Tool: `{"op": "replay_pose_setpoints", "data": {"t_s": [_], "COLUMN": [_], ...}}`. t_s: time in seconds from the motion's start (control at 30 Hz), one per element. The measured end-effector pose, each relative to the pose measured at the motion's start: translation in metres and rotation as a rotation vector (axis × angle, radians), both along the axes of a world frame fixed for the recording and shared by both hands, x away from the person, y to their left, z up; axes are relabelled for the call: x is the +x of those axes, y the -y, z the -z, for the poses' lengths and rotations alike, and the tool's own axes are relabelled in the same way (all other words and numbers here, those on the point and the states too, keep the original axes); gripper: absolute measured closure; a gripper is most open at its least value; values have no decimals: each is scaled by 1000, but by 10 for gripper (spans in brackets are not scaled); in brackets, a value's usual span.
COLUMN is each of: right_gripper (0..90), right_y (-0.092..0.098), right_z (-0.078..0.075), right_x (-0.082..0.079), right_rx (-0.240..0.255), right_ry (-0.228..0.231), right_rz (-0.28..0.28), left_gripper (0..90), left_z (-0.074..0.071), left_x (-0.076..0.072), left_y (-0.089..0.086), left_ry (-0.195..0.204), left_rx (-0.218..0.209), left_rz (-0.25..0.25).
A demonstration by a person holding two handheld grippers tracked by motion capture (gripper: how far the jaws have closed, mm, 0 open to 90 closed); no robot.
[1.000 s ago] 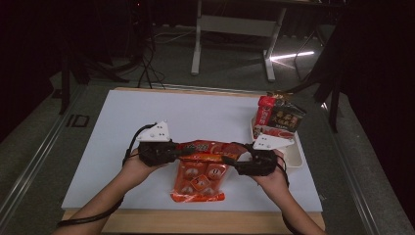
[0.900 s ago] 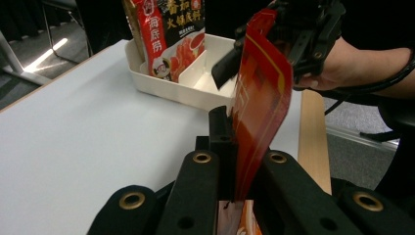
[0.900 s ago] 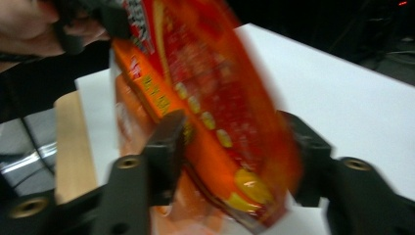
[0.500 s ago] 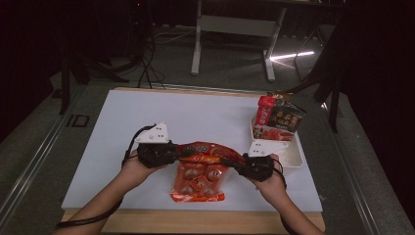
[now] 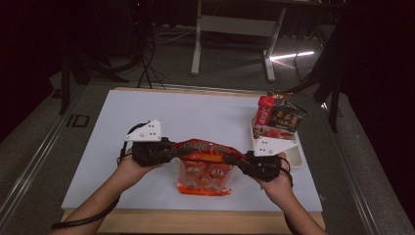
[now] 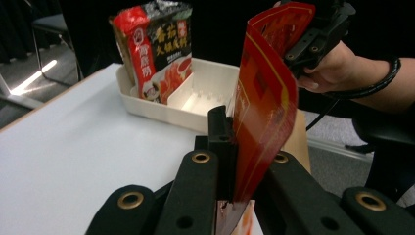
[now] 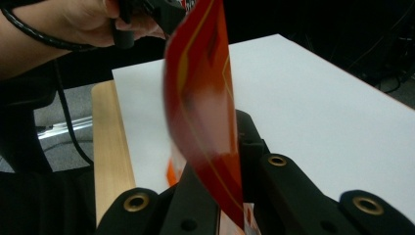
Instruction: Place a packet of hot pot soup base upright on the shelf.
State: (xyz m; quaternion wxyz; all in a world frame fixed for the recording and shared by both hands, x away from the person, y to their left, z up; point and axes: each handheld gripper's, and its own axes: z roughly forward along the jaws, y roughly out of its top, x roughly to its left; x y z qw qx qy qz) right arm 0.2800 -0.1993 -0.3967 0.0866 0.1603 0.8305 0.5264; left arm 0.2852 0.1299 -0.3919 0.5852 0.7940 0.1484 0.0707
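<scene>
The white worktop (image 5: 147, 117) is carrying everything, and near its front edge an orange-red snack bag (image 5: 204, 169) is hanging stretched between the two grippers, its lower part lying on the worktop. The left gripper (image 5: 177, 151) is clamping the bag's top left corner with its jaws pressed tight on the film. The right gripper (image 5: 240, 161), whose jaws have just been closing, is pinching the top right corner. Just behind the right gripper, a white divided tray (image 5: 295, 156) is holding an upright red-and-black soup-base packet (image 5: 276, 117).
</scene>
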Motion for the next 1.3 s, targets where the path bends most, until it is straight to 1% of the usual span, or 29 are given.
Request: {"op": "replay_pose_setpoints", "data": {"t_s": [0.13, 0.2, 0.27, 0.33, 0.37, 0.4, 0.47, 0.53, 0.57, 0.6, 0.63, 0.67, 0.7, 0.77, 0.8, 0.9, 0.97, 1.0, 1.07, 1.13, 1.3], "right_gripper": [900, 900, 900, 900, 900, 900, 900, 900, 900, 900, 900, 900, 900, 900, 900, 900, 900, 900, 900, 900, 900], "right_y": [1, 2, 3, 5, 6, 8, 12, 15, 17, 18, 19, 20, 20, 22, 23, 28, 31, 32, 37, 43, 59], "right_z": [-10, -16, -21, -25, -27, -29, -33, -37, -41, -44, -47, -50, -53, -58, -61, -68, -72, -74, -79, -83, -93], "right_x": [0, 0, -1, 1, 1, 2, 4, 5, 6, 6, 6, 7, 7, 8, 9, 11, 12, 13, 15, 17, 22], "right_rx": [-3, -12, -19, -21, -17, -6, 16, 32, 41, 46, 50, 51, 54, 63, 67, 82, 90, 92, 99, 110, 122], "right_ry": [11, 22, 42, 41, 44, 38, 34, 34, 30, 36, 42, 41, 48, 51, 62, 62, 66, 70, 79, 79, 104], "right_rz": [-1, -7, -6, -5, 0, 2, 8, 13, 13, 15, 16, 14, 18, 27, 37, 57, 73, 81, 97, 117, 173], "left_gripper": [834, 723, 643, 565, 549, 508, 428, 305, 267, 239, 171, 100, 95, 48, 15, 15, 15, 15, 15, 15, 16], "left_z": [1, 1, 2, 3, 5, 6, 9, 12, 13, 15, 17, 18, 19, 23, 25, 34, 37, 40, 44, 48, 57], "left_x": [1, 2, 3, 5, 5, 6, 6, 6, 7, 7, 7, 6, 6, 5, 4, 4, 3, 3, 2, 1, 0], "left_y": [0, -1, -2, -3, -4, -5, -7, -8, -8, -8, -8, -7, -7, -7, -7, -11, -12, -13, -15, -17, -22], "left_ry": [-5, -12, -23, -38, -39, -44, -57, -70, -82, -92, -90, -90, -84, -91, -91, -84, -77, -70, -70, -74, -74], "left_rx": [-21, -35, -47, -49, -49, -51, -60, -70, -72, -71, -64, -53, -40, -43, -52, -87, -81, -84, -75, -77, -84], "left_rz": [-6, -17, -34, -37, -50, -64, -75, -92, -93, -92, -88, -103, -113, -120, -123, -133, -159, -159, -162, -161, -164]}}
